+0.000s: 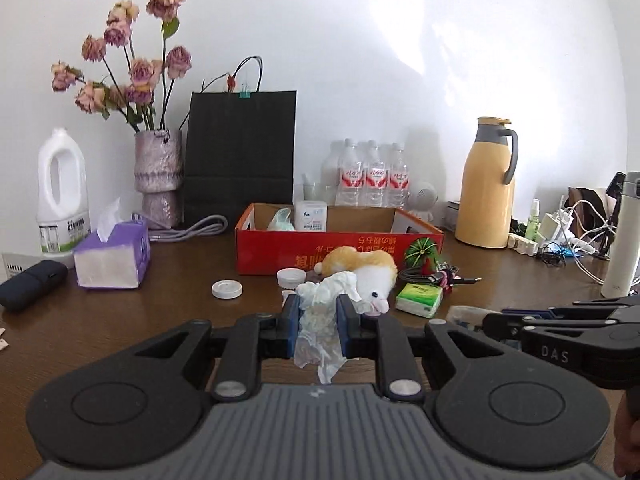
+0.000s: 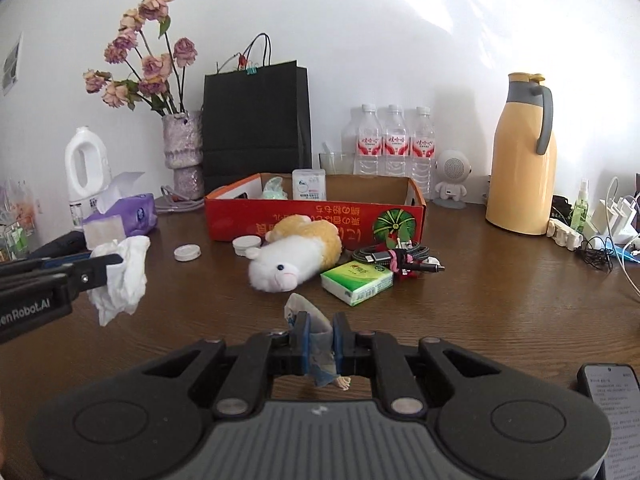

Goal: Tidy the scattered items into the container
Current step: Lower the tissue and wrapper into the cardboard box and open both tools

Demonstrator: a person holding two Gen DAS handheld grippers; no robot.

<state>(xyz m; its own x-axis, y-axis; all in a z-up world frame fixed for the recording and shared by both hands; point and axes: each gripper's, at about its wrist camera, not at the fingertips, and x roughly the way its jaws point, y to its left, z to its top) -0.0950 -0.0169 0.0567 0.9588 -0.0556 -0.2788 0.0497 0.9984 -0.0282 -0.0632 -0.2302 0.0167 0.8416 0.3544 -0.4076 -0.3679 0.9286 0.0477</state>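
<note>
left wrist: left claw [image 1: 319, 326] clamped on crumpled tissue [image 1: 325, 312], above worktop [image 1: 160, 312], short of red box [image 1: 340, 250] | right wrist: right claw [image 2: 320, 340] pinching small clear packet [image 2: 316, 336] near plush toy [image 2: 296, 254]

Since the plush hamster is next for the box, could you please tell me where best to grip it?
Grip the plush hamster across its round mid-body, coming from above: it lies on its side, snout toward the camera, with the red box right behind it.
</note>
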